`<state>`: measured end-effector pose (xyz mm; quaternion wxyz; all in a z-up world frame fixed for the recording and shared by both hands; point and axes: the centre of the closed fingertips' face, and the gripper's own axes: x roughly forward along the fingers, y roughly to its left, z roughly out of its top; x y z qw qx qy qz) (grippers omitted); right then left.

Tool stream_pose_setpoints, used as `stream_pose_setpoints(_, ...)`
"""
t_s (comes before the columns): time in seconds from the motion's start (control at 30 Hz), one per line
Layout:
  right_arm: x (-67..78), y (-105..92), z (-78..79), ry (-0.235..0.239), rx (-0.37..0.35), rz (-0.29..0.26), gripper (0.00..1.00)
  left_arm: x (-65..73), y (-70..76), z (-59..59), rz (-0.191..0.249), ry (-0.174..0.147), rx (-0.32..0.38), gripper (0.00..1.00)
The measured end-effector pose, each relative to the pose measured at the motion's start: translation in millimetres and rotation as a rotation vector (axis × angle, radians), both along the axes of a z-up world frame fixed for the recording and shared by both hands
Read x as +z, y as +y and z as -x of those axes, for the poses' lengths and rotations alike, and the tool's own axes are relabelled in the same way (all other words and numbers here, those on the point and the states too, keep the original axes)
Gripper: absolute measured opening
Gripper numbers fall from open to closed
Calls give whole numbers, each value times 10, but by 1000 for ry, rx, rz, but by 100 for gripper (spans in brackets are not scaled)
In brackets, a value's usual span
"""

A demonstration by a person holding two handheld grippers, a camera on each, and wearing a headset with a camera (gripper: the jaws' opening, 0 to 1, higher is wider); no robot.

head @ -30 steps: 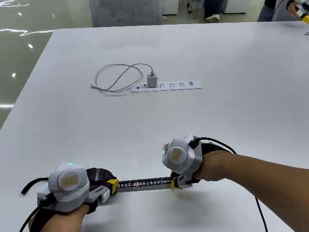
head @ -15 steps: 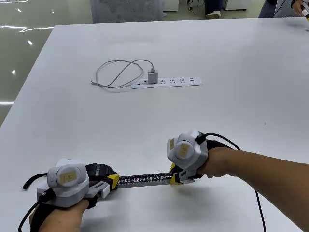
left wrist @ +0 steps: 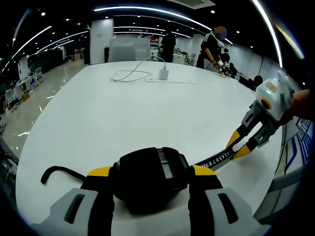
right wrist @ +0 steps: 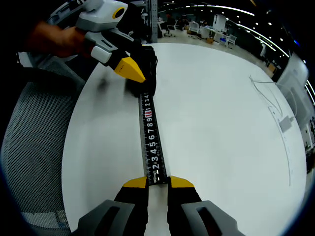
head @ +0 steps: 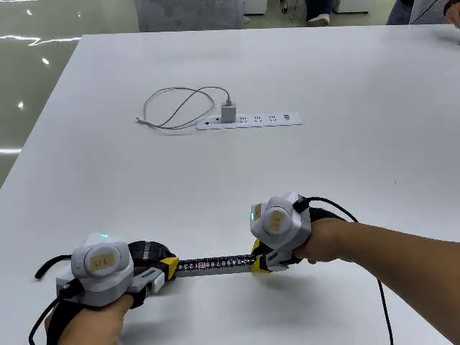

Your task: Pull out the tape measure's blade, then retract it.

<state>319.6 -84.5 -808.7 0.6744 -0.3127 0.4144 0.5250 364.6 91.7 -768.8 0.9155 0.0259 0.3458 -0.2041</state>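
gripping the tape measure [head: 147, 254] by its hard black case on the white table [head: 287, 72], the left gripper [left wrist: 151, 173] anchors it while the right gripper [right wrist: 158, 183] pinches the tip of the thin, springy blade [right wrist: 150, 142], likely to snap back.

White table [head: 345, 86], power strip [head: 251, 120], coiled cable [head: 176, 111], tape measure [head: 149, 253]

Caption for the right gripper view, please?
Right gripper pinches the blade; left gripper clamps the tape measure case on a white table.
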Motion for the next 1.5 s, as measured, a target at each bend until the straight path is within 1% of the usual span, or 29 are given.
stream_pose_setpoints(0.07, -2, 3, 2, 5, -10, -2, 10, 1, -2, 0, 0, 0, 0, 56)
stream_pose_setpoints(0.33, -1, 28, 1, -6, 6, -6, 10, 1, -3, 6, 1, 2, -1, 56)
stream_pose_setpoints(0.47, -3, 47, -1, -9, 20, -26, 10, 0, -2, 6, 2, 1, -1, 57)
stream_pose_setpoints(0.6, -7, 68, -19, 12, -9, -47, 10, -2, 2, 4, 3, 1, -2, 57)
stream_pose_setpoints(0.73, -7, 74, -7, 9, 11, -49, 10, -2, 1, 0, 2, 2, -1, 57)
stream_pose_setpoints(0.87, -6, 95, -9, 12, 0, -55, 10, -6, 3, 2, 2, 1, -2, 57)
stream_pose_setpoints(1.07, -7, 123, -18, 5, 0, -72, 10, -8, 3, 4, 3, 4, -1, 57)
stream_pose_setpoints(1.23, -3, 140, -24, 9, -2, -71, 10, -8, 1, 4, 2, 4, -2, 57)
stream_pose_setpoints(1.5, 1, 171, -26, -4, 4, -72, 9, -7, 0, 7, 2, 5, -3, 57)
